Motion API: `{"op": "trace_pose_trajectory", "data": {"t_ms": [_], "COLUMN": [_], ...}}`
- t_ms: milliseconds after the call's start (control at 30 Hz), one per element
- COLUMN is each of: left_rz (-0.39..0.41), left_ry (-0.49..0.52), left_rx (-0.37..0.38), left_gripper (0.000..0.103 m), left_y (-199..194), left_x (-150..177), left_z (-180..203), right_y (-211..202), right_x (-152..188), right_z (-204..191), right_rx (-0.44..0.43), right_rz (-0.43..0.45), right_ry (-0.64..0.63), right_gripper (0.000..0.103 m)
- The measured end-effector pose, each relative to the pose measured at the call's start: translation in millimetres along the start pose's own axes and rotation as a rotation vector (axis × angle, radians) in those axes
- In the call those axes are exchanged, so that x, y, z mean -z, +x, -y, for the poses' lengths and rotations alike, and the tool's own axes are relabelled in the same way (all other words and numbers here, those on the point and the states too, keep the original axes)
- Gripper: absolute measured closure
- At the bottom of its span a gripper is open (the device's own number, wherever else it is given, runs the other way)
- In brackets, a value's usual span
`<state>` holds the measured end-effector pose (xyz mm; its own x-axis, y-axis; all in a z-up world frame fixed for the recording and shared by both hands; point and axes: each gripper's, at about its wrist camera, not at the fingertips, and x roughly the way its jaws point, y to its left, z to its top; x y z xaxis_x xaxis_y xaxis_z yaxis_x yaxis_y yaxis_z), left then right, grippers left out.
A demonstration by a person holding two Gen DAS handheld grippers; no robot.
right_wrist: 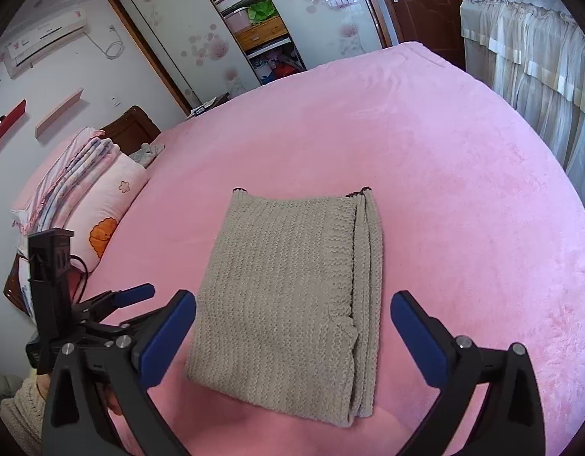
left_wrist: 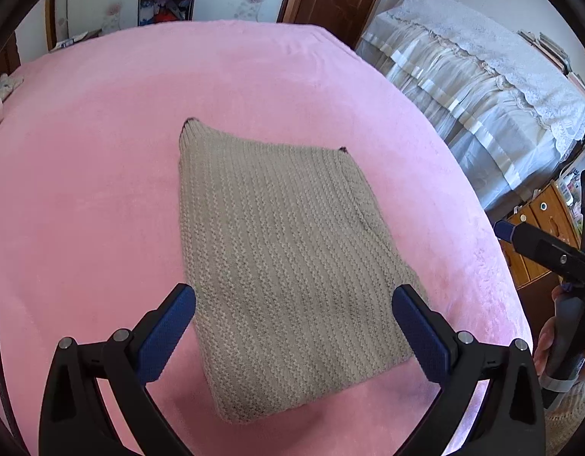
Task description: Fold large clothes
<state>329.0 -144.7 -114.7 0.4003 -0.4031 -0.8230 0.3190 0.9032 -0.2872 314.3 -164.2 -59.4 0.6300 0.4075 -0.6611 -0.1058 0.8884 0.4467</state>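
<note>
A beige knitted sweater lies folded into a thick rectangle on the pink bed cover. Its stacked layers show along the right side in the right wrist view. My left gripper hovers above the sweater's near end, open, with nothing between its blue pads. My right gripper hangs likewise over the near end, jaws wide and open, clear of the knit. The right gripper also shows at the right edge of the left wrist view, held by a hand. The left gripper appears at the lower left of the right wrist view.
Stacked pillows and folded bedding sit at the head of the bed on the left. A lace-covered piece of furniture and a wooden drawer unit stand past the bed's right edge. An open wardrobe and a door are at the far wall.
</note>
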Motion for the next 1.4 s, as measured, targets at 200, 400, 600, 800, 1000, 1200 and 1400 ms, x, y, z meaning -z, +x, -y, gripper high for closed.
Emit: {"op": "trace_pose_trajectory", "data": {"t_ms": [200,400,600,800,1000,1200,1400], "left_rz": [-0.073,-0.082,-0.127,-0.165,-0.180,-0.161,-0.106], "left_ry": [-0.105,-0.189,-0.242,-0.281,-0.281,-0.186,-0.078], "left_rx": [0.034,0.033,0.111,0.246,0.328,0.311,0.199], "left_gripper": [0.000,0.000,0.000,0.000,0.000,0.015,0.046], "left_y": [33,72,113,146,164,164,128], "left_x": [0,1,5,11,15,8,2], "left_z": [-33,-77,-105,-123,-130,-114,-88], "right_y": [28,92,152,188,205,219,196], "right_x": [-2,1,12,21,16,14,16], "right_z": [14,40,58,81,83,59,36], "right_rx": [0.016,-0.018,-0.025,-0.101,-0.171,-0.263,-0.213], "right_rz": [-0.038,-0.201,-0.317,-0.374,-0.372,-0.333,-0.259], "right_ry": [0.012,0.106,0.149,0.228,0.213,0.152,0.108], "right_gripper": [0.000,0.000,0.000,0.000,0.000,0.031,0.051]}}
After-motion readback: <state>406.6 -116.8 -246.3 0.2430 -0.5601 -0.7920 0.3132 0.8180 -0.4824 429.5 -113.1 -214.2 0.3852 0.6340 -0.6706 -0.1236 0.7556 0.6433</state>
